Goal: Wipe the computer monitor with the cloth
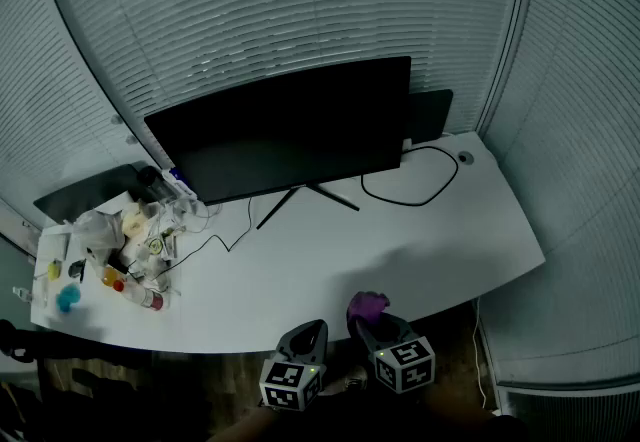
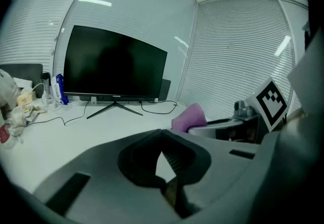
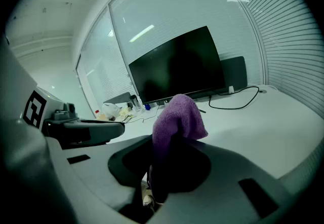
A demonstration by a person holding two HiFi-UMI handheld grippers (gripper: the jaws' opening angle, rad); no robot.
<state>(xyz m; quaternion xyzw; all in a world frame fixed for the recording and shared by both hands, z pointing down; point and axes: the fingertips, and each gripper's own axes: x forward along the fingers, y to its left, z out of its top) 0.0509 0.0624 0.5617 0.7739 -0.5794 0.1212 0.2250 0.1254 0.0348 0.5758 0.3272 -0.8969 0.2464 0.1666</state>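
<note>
The fluffy purple cloth [image 3: 178, 116] is pinched fast in the fingers of the right gripper [image 3: 163, 164], low at the near edge of the curved white table [image 1: 330, 260]. It is well apart from the wide black computer monitor [image 1: 290, 130] at the back. The left gripper [image 2: 163, 156] has its fingers together on nothing. I'd bring the cloth to a top corner and sweep in light, even rows, as the thin-legged stand [image 1: 305, 195] looks tippy. A clutter of bottles and wrappers [image 1: 120, 260] sits on the table's left, and grey slatted blinds [image 1: 300, 0] wrap the room.
</note>
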